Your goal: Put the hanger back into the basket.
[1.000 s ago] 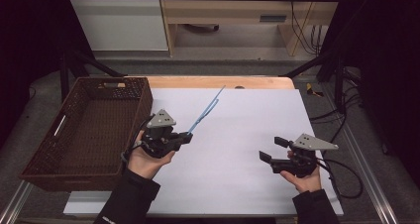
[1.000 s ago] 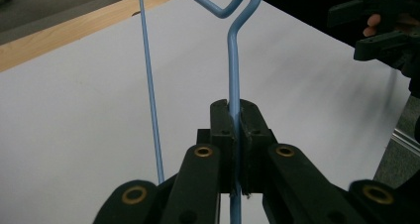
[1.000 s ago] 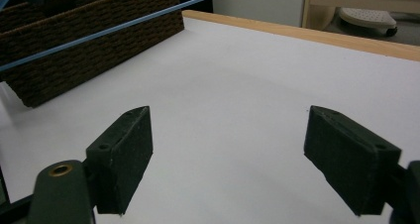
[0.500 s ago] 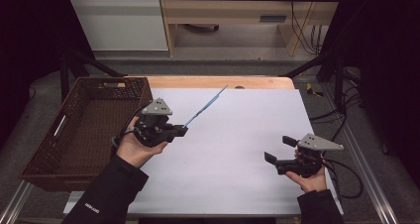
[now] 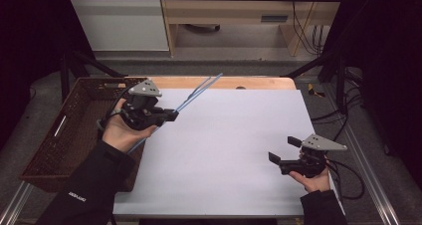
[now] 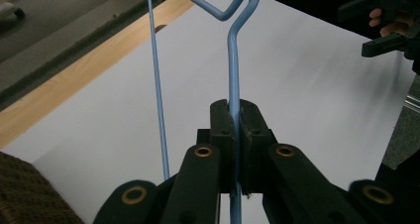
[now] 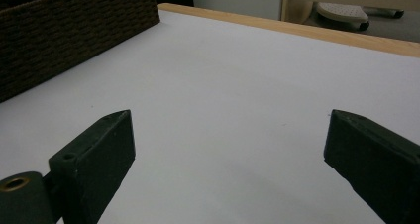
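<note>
- Blue wire hanger [image 5: 196, 94]: clamped in the left gripper [image 5: 171, 116], raised above the left part of the bench [image 5: 234, 150], and running diagonally from beside the left hand [image 5: 122, 133] up toward the wooden far edge [image 5: 259, 82].
- Left gripper, left gripper view: both fingers [image 6: 221, 135] are pressed together on one straight wire of the hanger [image 6: 233, 70]; a second, thinner wire [image 6: 157, 85] passes to the left of the fingers, free of them. The two wires meet at a bend near the top of that view.
- Right gripper [image 5: 279, 153]: held in the right hand [image 5: 313, 177] over the near right part of the bench, well apart from the hanger. Its fingers [image 7: 96, 157] stand wide apart with nothing between them; white bench surface [image 7: 233, 100] shows in the gap.
- Brown woven basket [image 5: 74, 120]: stands at the left edge of the bench, just beside the left hand. In the right gripper view its wall [image 7: 64, 40] shows at the upper left.
- Bench surface: white sheet covering, with a strip of bare wood along the far side.
- Cable [image 5: 348, 177]: trails from the right gripper toward the right edge of the bench.
</note>
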The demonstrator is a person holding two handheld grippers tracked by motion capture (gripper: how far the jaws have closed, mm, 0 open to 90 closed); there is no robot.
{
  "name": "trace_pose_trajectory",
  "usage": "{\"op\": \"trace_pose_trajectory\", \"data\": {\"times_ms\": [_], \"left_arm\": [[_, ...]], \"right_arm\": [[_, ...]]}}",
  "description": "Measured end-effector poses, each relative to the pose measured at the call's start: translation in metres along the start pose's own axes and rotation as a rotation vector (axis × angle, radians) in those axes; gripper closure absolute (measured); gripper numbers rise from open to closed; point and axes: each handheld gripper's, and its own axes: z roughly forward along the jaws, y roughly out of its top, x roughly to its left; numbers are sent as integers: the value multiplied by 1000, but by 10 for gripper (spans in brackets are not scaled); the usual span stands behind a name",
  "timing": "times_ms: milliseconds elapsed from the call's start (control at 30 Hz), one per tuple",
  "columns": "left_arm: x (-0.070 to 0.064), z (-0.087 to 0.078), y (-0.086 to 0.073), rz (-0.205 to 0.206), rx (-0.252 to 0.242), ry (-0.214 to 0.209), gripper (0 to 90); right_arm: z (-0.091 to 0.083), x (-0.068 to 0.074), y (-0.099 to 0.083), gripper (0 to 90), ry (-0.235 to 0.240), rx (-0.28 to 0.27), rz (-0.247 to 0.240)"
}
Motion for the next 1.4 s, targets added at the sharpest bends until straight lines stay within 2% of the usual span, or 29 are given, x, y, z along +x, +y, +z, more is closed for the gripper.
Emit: {"op": "trace_pose_trajectory", "data": {"times_ms": [200,467,733,867,1267,1400], "left_arm": [[12,-18,-2,0,-15,17,870],[30,-42,-16,-11,-44,24,869],[56,-66,-37,-47,-67,42,869],[70,-78,-48,-64,-69,65,869],[106,-101,-81,-132,-94,84,869],[118,-107,-96,-150,-82,93,869]], "right_arm": [[-1,-1,0,29,-20,4,-17],[-4,-2,0,6,-22,6,-31],[-4,-1,1,5,-27,5,-30],[-4,0,1,5,-27,6,-36],[-5,0,1,5,-30,7,-37],[-5,0,1,5,-32,6,-39]]}}
